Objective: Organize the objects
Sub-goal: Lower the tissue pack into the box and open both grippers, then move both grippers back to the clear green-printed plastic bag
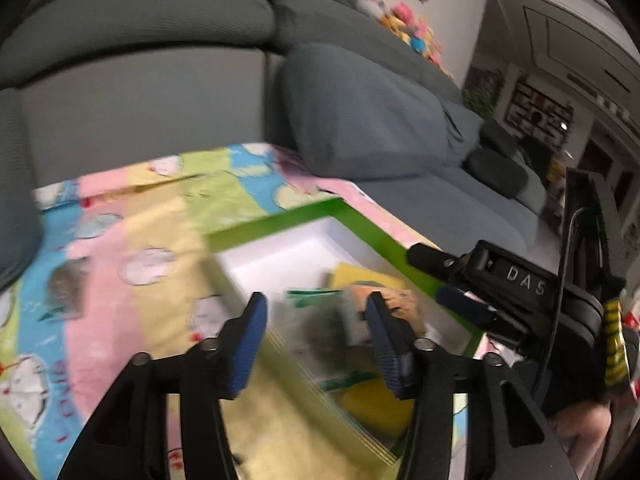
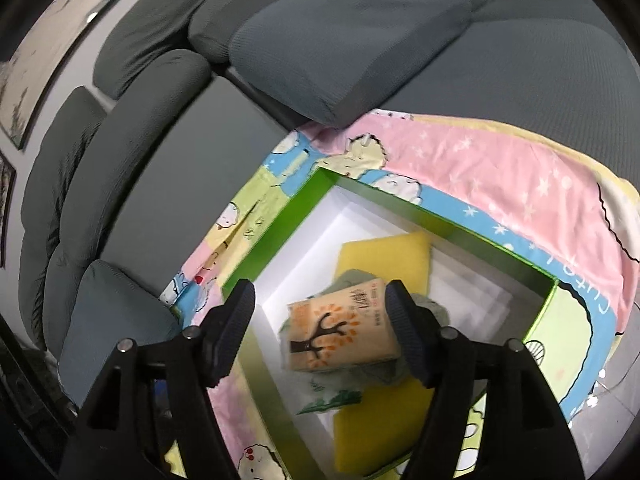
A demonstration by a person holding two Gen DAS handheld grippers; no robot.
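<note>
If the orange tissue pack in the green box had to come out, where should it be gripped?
Judging by its pose, grip the tissue pack across its two short ends, from above. It lies flat and tilted atop the yellow sponge inside the green box, and the open right gripper already straddles it.

Glossy green cardboard box (image 2: 394, 195) on soft printed cloth (image 2: 480, 168); matt ribbed grey sofa (image 2: 320, 40)
</note>
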